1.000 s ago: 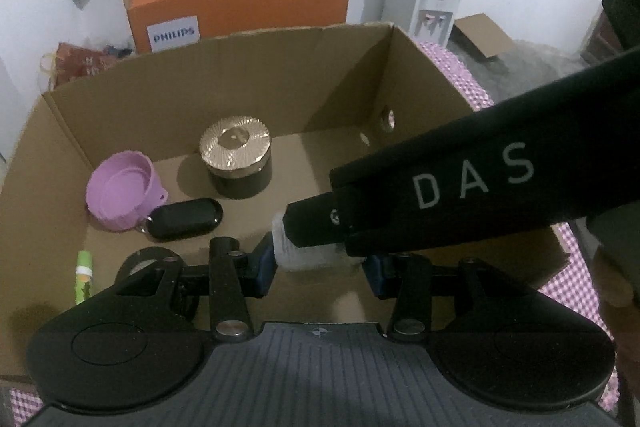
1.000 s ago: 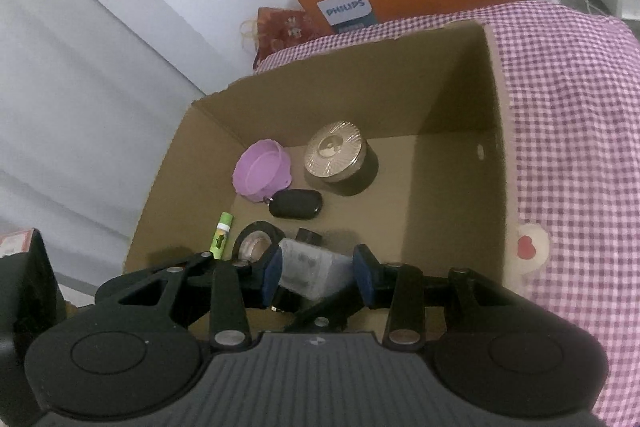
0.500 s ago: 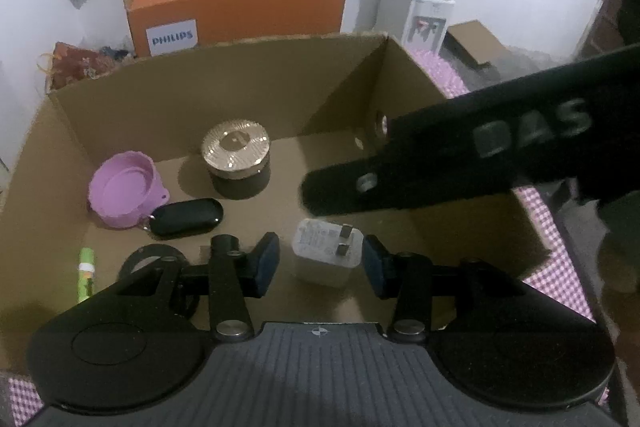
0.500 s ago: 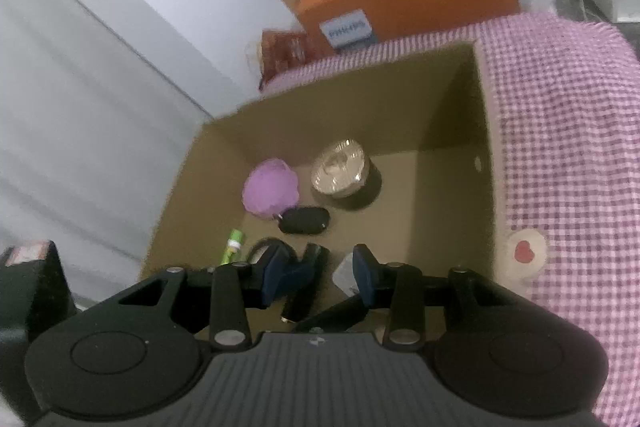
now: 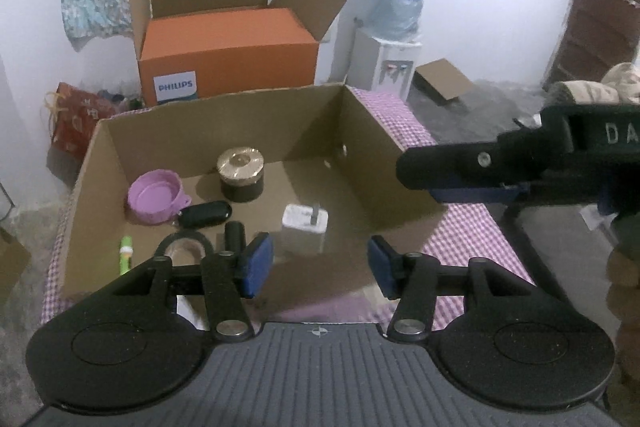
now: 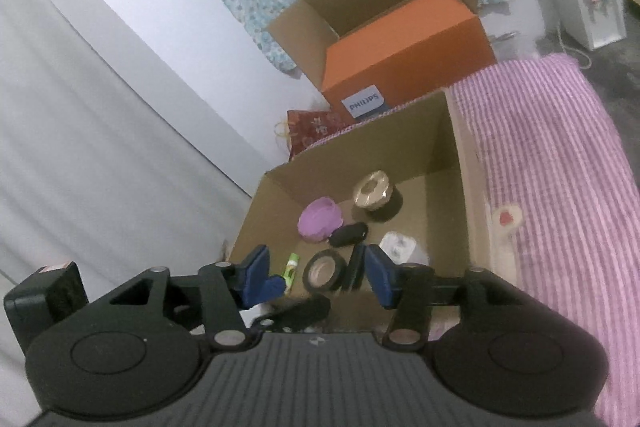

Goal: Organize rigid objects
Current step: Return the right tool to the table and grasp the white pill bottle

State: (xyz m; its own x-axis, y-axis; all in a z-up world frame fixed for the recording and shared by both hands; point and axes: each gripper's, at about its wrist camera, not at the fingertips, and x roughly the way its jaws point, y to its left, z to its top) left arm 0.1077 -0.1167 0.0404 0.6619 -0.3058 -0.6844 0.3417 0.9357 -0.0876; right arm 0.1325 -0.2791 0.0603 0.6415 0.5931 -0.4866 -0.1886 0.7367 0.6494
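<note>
- Both claws are ours to report: our left gripper (image 5: pixel 320 265) stands with its blue pads apart and nothing between them, and our right gripper (image 6: pixel 316 277) is likewise spread and empty; both sets of jaws have just been opening.
- What we were placing, the white charger (image 5: pixel 305 221), lies on the floor of the cardboard box (image 5: pixel 224 119), prongs up, near the right wall and free of either claw.
- A second ago it sat between the left pads with the right gripper crowding in over it; half a second ago it was already on the floor with the pads just off it. Now both grippers have pulled up and back, and the right one (image 5: pixel 472 173) shows only at the right edge of the left view, outside the box.
- We judge this item done: released, settled, not leaning on anything.
- Around it, unchanged from the earlier frames: a black tube (image 5: pixel 234 233) and a tape roll (image 5: pixel 185 247) just to its left, a green stick (image 5: pixel 126 253) by the left wall, a black fob (image 5: pixel 206 213), a purple cup (image 5: pixel 156 195) and a gold-lidded jar (image 5: pixel 241 174) further in.
- Outside, the checked cloth (image 5: pixel 472 231) shows no loose item in these views, so we cannot tell what comes next.
</note>
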